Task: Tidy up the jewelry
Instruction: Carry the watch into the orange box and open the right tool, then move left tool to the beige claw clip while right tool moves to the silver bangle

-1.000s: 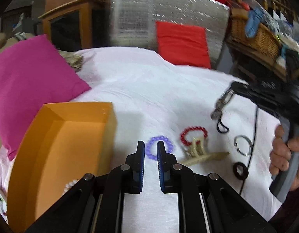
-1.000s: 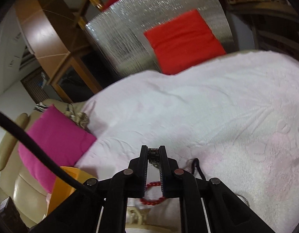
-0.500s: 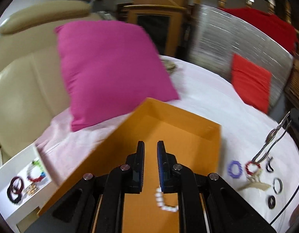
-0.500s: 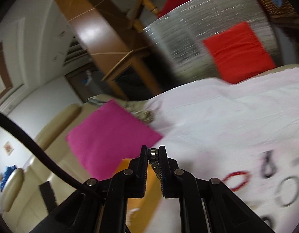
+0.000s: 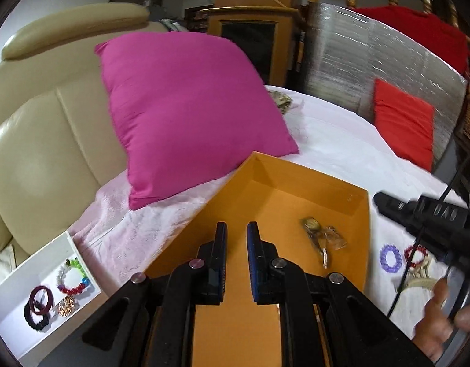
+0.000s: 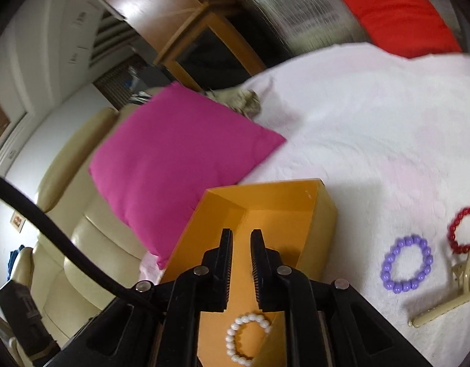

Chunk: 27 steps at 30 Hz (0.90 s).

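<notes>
1. Metal clip piece [image 5: 322,238]: lies loose on the floor of the orange box [image 5: 296,180], near its right wall. Half a second ago the right gripper [image 6: 241,244] held it between its fingers; now it is delivered.
2. Right gripper: over the box, jaws opening at a narrow gap, nothing between them.
3. Left gripper [image 5: 236,238]: narrow, empty, also over the box.
4. White bead bracelet [image 6: 247,338]: already in the box, at the near end.
5. Still on the bed cover: purple bracelet [image 6: 407,264], red bracelet [image 6: 462,229], beige hair claw [image 6: 449,293], all just right of the box. Judged next to collect.
6. White tray [image 5: 30,260]: left of the box, holding other bracelets.
7. Clearance: box walls flank both grippers closely; pink cushion [image 5: 186,113] touches the far left rim; open bed cover lies to the right.
</notes>
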### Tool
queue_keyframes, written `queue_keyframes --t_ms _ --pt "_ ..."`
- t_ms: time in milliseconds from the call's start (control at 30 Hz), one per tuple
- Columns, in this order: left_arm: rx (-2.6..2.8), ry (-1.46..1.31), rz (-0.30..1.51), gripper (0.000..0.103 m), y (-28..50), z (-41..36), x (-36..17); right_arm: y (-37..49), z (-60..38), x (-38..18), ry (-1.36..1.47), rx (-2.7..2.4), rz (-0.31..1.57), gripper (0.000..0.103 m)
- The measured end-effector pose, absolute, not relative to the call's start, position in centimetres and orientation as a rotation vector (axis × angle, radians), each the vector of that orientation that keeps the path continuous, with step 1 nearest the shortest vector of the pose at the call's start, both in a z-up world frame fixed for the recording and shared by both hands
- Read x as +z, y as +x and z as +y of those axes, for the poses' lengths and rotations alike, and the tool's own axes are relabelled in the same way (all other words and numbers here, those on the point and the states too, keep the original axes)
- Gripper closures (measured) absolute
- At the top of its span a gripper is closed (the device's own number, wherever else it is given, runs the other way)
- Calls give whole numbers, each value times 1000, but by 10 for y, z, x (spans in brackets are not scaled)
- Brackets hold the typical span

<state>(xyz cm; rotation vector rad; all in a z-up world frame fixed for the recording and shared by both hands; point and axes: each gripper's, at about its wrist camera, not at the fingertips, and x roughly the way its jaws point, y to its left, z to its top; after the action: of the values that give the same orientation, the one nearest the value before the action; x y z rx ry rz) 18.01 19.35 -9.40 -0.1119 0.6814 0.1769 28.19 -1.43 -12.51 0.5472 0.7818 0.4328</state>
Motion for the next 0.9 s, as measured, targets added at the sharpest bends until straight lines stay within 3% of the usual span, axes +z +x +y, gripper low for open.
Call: queue_keyframes --t_ms 100,167,233,300,333,567,900 --pt "142 -76 660 87 180 173 -88 276 -46 -113 552 401 728 88" --pt "113 -46 637 72 178 156 -83 270 -72 -104 560 370 702 84" --pt "68 -14 610 62 175 134 -78 262 -105 -98 573 336 689 74" --pt "22 10 592 59 174 114 -74 250 -145 -95 582 284 677 48" --pt "-5 24 587 57 173 102 -72 241 -167 -94 585 249 663 44" --pt "-133 14 642 42 179 46 -78 190 -273 -94 644 85 654 44" --pt "-222 -9 717 39 176 -13 -92 125 -334 -107 627 -17 769 44"
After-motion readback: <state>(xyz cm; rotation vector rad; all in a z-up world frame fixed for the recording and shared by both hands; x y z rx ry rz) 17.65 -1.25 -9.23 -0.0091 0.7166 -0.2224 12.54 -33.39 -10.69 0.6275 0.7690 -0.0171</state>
